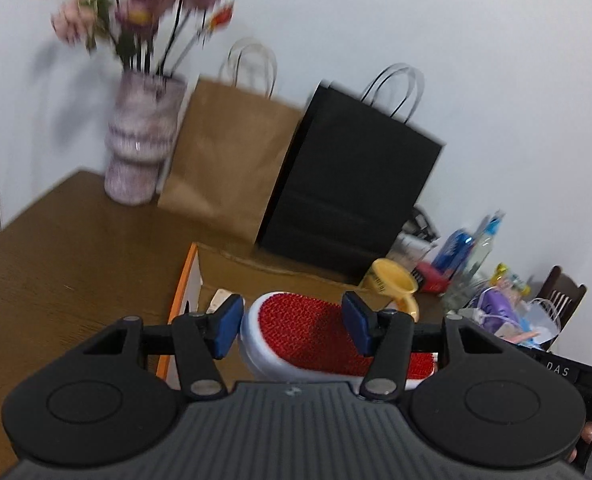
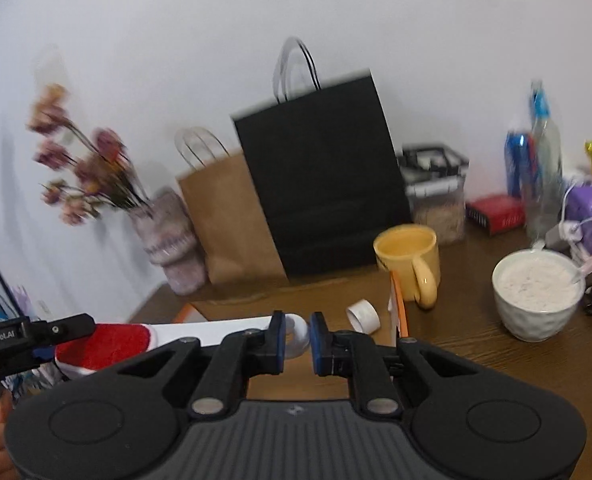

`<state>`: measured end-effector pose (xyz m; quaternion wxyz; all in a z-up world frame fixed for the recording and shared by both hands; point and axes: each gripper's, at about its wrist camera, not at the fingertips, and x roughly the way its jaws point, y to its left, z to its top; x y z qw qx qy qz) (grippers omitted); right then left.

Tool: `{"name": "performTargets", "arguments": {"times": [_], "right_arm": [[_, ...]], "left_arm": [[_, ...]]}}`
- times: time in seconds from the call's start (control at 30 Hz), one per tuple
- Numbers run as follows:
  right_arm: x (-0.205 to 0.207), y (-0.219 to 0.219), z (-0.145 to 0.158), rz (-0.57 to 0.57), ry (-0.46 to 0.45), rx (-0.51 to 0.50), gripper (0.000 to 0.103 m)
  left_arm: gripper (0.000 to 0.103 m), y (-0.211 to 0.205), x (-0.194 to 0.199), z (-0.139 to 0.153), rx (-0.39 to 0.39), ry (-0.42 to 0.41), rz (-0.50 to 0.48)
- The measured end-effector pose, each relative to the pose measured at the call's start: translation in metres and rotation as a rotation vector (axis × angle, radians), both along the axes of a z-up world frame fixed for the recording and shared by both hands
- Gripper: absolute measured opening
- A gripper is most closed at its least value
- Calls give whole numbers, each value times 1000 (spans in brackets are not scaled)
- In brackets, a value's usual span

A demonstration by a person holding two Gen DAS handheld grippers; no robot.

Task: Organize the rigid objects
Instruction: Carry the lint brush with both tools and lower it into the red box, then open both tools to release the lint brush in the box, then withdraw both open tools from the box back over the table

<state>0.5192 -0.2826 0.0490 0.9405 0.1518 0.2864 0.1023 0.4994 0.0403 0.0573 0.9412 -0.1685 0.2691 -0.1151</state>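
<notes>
A white brush with a red bristle pad (image 1: 315, 330) is held in the air over an open cardboard box (image 1: 280, 276). My left gripper (image 1: 294, 324) is wide around the brush head, its blue pads at either side; I cannot tell if they press on it. My right gripper (image 2: 296, 334) is shut on the white handle end (image 2: 297, 334) of the same brush, whose red head (image 2: 108, 342) shows at left beside the left gripper's body (image 2: 24, 338). A yellow mug (image 2: 409, 262) stands by the box's right edge.
A black paper bag (image 2: 323, 176), a brown paper bag (image 2: 226, 216) and a vase of flowers (image 1: 140, 140) stand at the back of the wooden table (image 1: 64, 276). A white bowl (image 2: 535, 292), bottles (image 2: 541, 168), a jar and a red box sit at right. A white roll (image 2: 363, 315) lies in the box.
</notes>
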Motion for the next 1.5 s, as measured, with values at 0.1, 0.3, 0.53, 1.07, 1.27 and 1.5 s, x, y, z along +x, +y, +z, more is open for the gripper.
{"name": "performTargets", "arguments": {"times": [0.1, 0.3, 0.53, 1.07, 1.27, 1.5], "right_arm": [[37, -2, -18, 5, 108, 10, 13], [78, 13, -66, 15, 251, -55, 13], [85, 37, -104, 68, 332, -191, 13], [38, 33, -49, 57, 247, -212, 21], [-22, 29, 1, 58, 84, -178, 22], [-105, 38, 11, 30, -220, -226, 68]], "left_arm": [[55, 1, 35, -15, 7, 81, -3], [55, 1, 72, -58, 56, 184, -4], [56, -5, 64, -86, 168, 200, -32], [64, -26, -1, -35, 368, 125, -79], [67, -25, -64, 9, 346, -43, -53], [76, -34, -141, 12, 308, -259, 12]]}}
